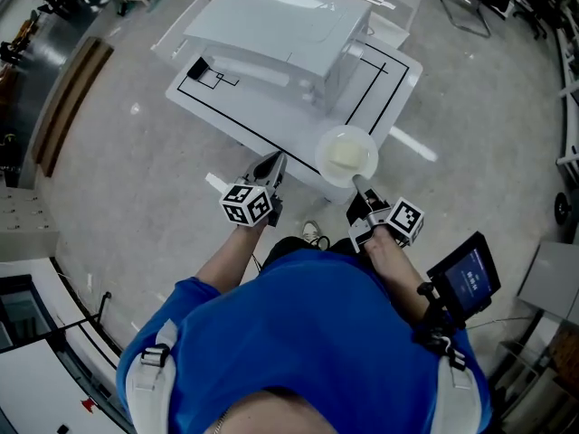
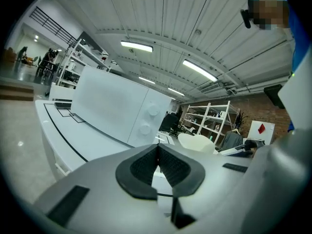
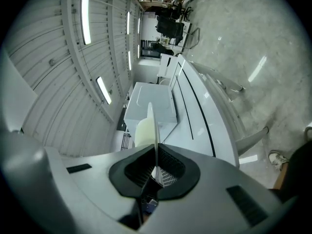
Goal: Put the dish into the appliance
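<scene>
Left gripper (image 1: 271,166) (image 2: 157,163): jaws pressed together with nothing between them; tips at the near edge of the table (image 1: 391,81).
Right gripper (image 1: 359,189) (image 3: 156,165): clamped on the near rim of the dish (image 1: 346,155) (image 3: 145,126).
Dish, place: pale and round, face up over the table's near edge, in front of the appliance (image 1: 280,30) (image 2: 112,108) (image 3: 148,104) and apart from it, not inside.
Hidden: table legs largely covered by its top; upper arms behind the blue-shirted torso; the gripped part of the rim sunk between the pads; dish seen only edge-on in the right gripper view.
Pose: both forearms stretched forward side by side, grippers aimed at the table, marker cubes uppermost.
Count: two grippers; one dish; one white appliance with two round knobs (image 2: 152,110); one table; one screen (image 1: 466,275) strapped at the right arm; one shoe (image 1: 312,233) visible.
</scene>
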Available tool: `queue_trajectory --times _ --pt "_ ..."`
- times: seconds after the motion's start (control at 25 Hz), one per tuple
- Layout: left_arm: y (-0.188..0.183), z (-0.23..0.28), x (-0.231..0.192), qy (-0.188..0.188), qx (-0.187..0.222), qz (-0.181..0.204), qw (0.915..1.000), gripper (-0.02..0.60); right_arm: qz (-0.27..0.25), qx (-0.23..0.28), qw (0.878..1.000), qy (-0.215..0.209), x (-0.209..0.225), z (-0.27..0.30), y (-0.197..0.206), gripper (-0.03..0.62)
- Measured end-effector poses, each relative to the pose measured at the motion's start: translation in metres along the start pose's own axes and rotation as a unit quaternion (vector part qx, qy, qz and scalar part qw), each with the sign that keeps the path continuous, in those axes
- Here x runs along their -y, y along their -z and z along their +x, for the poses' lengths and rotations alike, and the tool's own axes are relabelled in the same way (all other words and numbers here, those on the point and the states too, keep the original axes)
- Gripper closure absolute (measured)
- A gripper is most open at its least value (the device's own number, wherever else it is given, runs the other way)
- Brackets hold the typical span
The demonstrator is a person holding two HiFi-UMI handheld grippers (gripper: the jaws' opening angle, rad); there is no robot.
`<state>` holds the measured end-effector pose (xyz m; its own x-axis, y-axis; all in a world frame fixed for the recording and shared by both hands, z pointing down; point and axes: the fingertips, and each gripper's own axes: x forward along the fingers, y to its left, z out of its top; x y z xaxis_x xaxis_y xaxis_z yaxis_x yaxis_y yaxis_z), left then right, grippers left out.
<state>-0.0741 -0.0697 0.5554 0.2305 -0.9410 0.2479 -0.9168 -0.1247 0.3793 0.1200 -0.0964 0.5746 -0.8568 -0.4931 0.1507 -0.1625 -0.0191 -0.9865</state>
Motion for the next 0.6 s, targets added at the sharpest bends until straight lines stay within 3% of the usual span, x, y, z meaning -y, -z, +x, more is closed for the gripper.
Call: queue_trajectory --times 0.24,0.6 --pt "0.001 0.028 -0.021 0.014 -0.026 0.005 0.9995 0.577 0.001 0.025 1.0 0.009 -0.003 0.009 0.001 0.583" --pt "0.018 0.095 -0.033 0.015 -0.064 0.003 0.9978 0.577 -0.009 0.051 0.998 0.033 0.01 0.002 -0.029 0.583"
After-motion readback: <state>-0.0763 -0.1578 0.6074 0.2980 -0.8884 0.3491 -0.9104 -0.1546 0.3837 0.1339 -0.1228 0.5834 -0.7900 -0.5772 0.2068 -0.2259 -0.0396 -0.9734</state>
